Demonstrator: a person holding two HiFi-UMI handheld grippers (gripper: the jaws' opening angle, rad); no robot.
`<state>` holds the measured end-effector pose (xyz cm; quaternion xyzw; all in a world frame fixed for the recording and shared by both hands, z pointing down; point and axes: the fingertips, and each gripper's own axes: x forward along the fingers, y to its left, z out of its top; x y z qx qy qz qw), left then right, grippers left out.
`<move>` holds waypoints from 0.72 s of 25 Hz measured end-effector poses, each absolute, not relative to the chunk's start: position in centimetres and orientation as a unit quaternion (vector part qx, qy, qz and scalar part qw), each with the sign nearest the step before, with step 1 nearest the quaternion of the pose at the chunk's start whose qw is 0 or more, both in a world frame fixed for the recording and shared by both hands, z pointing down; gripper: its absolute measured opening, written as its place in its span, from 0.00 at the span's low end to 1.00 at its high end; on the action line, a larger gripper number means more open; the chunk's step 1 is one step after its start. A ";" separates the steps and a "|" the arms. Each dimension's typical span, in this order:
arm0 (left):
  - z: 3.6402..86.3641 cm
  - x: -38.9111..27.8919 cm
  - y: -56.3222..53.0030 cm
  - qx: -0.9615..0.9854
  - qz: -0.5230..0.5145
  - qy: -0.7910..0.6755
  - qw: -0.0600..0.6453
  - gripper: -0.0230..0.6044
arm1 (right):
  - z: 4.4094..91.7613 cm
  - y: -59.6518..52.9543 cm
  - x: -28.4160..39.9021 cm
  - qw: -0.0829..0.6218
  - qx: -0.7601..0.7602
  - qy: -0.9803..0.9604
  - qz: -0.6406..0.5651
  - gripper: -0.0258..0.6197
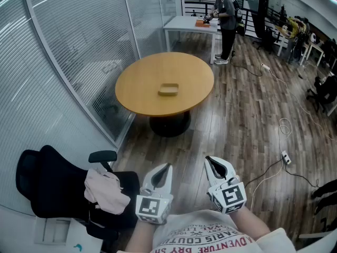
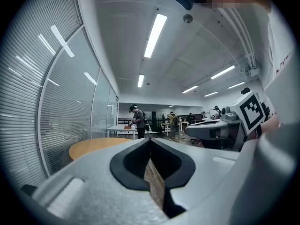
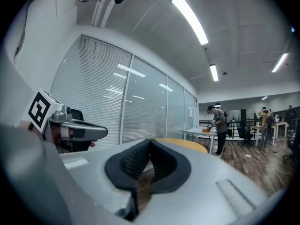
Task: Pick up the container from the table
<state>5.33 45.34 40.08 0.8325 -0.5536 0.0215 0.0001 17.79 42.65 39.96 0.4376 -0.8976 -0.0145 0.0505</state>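
A flat tan container (image 1: 168,89) lies near the middle of a round wooden table (image 1: 138,86) well ahead of me. My left gripper (image 1: 164,169) and right gripper (image 1: 210,162) are held close to my body, side by side, level and far short of the table. Both are shut with nothing between their jaws. In the left gripper view the left gripper (image 2: 150,142) has its jaw tips together, and the table (image 2: 93,146) edge shows beyond them. In the right gripper view the right gripper (image 3: 150,143) is shut too, with the table (image 3: 187,145) just past it.
A black office chair (image 1: 58,186) with a pink cloth (image 1: 105,191) stands at my lower left. Glass partitions with blinds (image 1: 68,51) run along the left. A person (image 1: 225,20) works at a white table (image 1: 184,22) far back. Cables and a power strip (image 1: 286,157) lie on the wooden floor.
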 end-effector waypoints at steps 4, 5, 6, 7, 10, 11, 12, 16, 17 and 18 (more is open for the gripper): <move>40.1 4.7 46.0 0.833 0.014 -0.553 0.001 0.05 | 39.9 43.3 17.4 0.046 0.441 -0.896 -0.015 0.04; 40.1 4.5 46.1 0.833 0.015 -0.553 0.001 0.05 | 40.0 43.4 17.3 0.045 0.442 -0.896 -0.013 0.04; 40.2 4.4 46.3 0.833 0.015 -0.553 0.001 0.05 | 40.2 43.6 17.2 0.045 0.442 -0.896 -0.010 0.04; 40.3 4.2 46.4 0.833 0.015 -0.553 0.001 0.05 | 40.4 43.6 17.1 0.045 0.443 -0.895 -0.006 0.04; 40.6 3.5 46.7 0.834 0.017 -0.552 0.002 0.05 | 41.2 43.7 16.5 0.046 0.453 -0.890 0.006 0.04; 40.7 3.2 46.8 0.834 0.017 -0.551 0.002 0.05 | 41.5 43.7 16.3 0.046 0.458 -0.888 0.010 0.04; 40.7 2.9 46.9 0.835 0.016 -0.551 0.003 0.05 | 41.7 43.8 16.0 0.045 0.461 -0.886 0.014 0.04; 40.6 2.2 47.6 0.840 0.003 -0.542 0.006 0.05 | 42.4 44.4 14.9 0.051 0.463 -0.884 0.021 0.04; 40.6 1.9 47.7 0.841 0.000 -0.541 0.006 0.05 | 42.6 44.5 14.5 0.053 0.463 -0.884 0.022 0.04; 40.6 1.5 47.7 0.841 -0.003 -0.541 0.007 0.05 | 42.7 44.5 14.1 0.055 0.462 -0.885 0.023 0.04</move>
